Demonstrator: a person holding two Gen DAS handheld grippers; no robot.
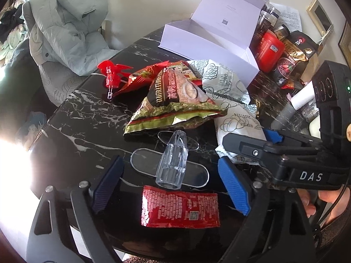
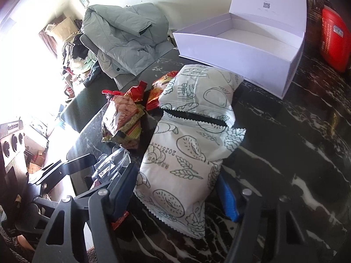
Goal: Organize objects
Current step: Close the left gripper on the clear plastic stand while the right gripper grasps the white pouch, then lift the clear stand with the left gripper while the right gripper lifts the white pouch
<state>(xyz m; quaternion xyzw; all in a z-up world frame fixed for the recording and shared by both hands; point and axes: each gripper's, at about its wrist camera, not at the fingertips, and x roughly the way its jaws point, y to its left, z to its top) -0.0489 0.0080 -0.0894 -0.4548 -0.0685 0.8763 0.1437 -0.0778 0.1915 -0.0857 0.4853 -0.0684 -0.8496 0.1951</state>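
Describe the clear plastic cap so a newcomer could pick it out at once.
Start from the open white box at the back of the black marble table and come forward past the heap of snack bags. The clear plastic cap lies across a flat transparent oval just behind the red ketchup sachet; it is the only see-through, hollow piece there.

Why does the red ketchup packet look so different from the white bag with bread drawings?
The red ketchup packet is small, flat and covered in tiny white print; the white bag is much bigger, puffy and decorated with line drawings of bread. The packet lies loose between the left gripper's open fingers, while the bag sits between the right gripper's fingers. Both are sealed wrappers on the black marble table.
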